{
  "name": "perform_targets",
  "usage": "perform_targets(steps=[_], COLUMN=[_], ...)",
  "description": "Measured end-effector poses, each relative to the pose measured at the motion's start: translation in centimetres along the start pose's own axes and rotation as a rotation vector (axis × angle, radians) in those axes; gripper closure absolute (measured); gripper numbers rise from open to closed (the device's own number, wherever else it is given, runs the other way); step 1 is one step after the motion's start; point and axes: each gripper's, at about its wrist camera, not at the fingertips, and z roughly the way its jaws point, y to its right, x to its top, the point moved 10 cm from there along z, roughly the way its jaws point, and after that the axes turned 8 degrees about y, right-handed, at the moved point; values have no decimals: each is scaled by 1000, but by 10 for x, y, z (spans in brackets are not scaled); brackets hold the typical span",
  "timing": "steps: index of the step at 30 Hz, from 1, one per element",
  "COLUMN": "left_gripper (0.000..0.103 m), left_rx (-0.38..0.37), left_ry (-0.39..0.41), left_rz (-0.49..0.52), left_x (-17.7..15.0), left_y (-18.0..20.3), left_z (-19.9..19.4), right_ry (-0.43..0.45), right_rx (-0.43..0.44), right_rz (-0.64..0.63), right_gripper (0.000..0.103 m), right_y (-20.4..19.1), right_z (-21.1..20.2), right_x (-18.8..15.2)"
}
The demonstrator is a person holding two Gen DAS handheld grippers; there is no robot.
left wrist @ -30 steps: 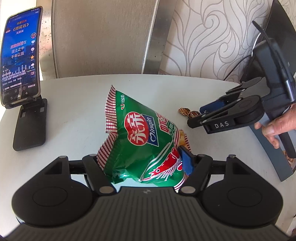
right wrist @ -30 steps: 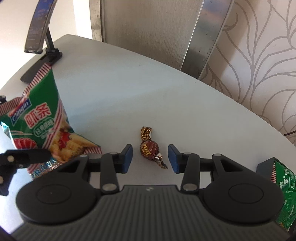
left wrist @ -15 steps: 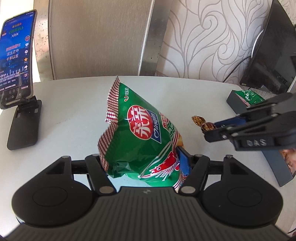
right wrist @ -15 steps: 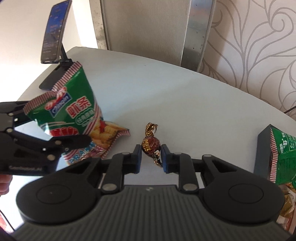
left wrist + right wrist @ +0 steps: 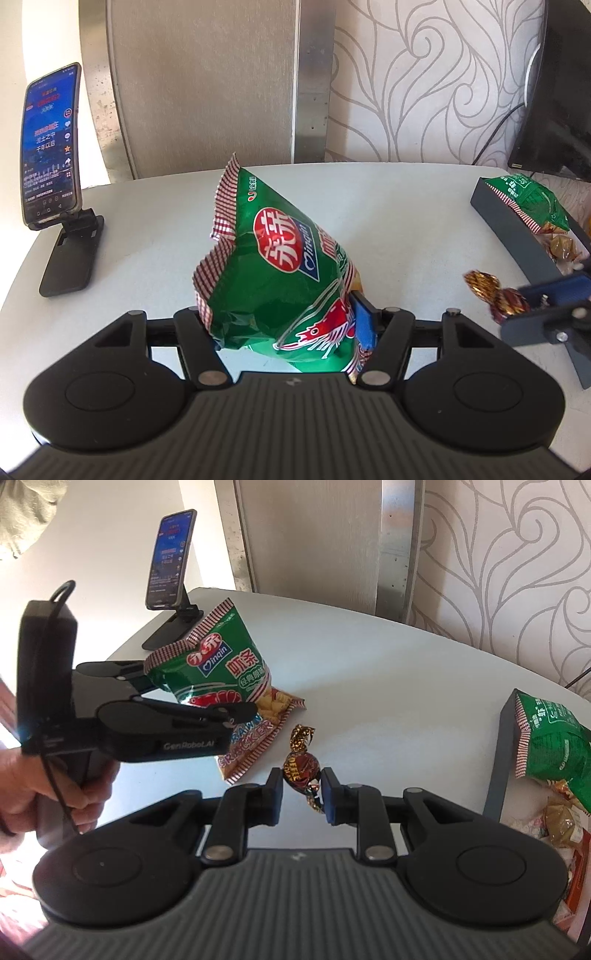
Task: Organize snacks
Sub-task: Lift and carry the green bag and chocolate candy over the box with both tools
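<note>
A second ago my right gripper [image 5: 302, 794] stood wide around the wrapped candy [image 5: 301, 766] lying on the white table [image 5: 388, 686]; now both pads press its brown foil and it hangs clear of the table. My left gripper [image 5: 286, 325] has just been closing further on the green snack bag [image 5: 280, 273], which it holds by the lower end, top tilted away from me. The dark tray [image 5: 506, 229], hidden behind my right gripper a second ago, now shows right of the bag.

The bag reads "Qinqin" under a red oval, and from my right side "PRAWN CRACKER"; the left gripper's casing says "GenRoboLAI". The candy's lettering is too crumpled to read.

A second green bag [image 5: 554, 742] leans in the tray over loose gold-wrapped sweets [image 5: 563, 248]. Left of the held bag a lit phone [image 5: 51, 144] stands on a black stand [image 5: 70, 258]. A hand [image 5: 48, 790] grips the left handle.
</note>
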Motion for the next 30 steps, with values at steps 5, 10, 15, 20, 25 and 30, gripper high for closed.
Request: perform_targets(steps=[5,10,15,20,25,30], left_gripper=[38,41,43,45,45,45], left_rx=[25,40,32,11,-28,-66], left_ry=[7,13,31,52,88,105], left_rz=[-3,3,32,59,79,92], left_x=[-2,-2,-1,9,23,35], left_y=[14,32,50,73,101,122], left_z=[-3,-8,-15,-25,-34,-41], right_ry=[14,37,63,105,150,187], right_rx=[33,66,82,68,37,-1], right_rz=[21,28,34,47,65,89], right_gripper=[78,78,78,78,78,78], right_y=[6,5,7,18,32,50], right_z=[-23,-45,-66,-89,-109,-125], right_x=[-15,-27,-36,-35,-31,-29])
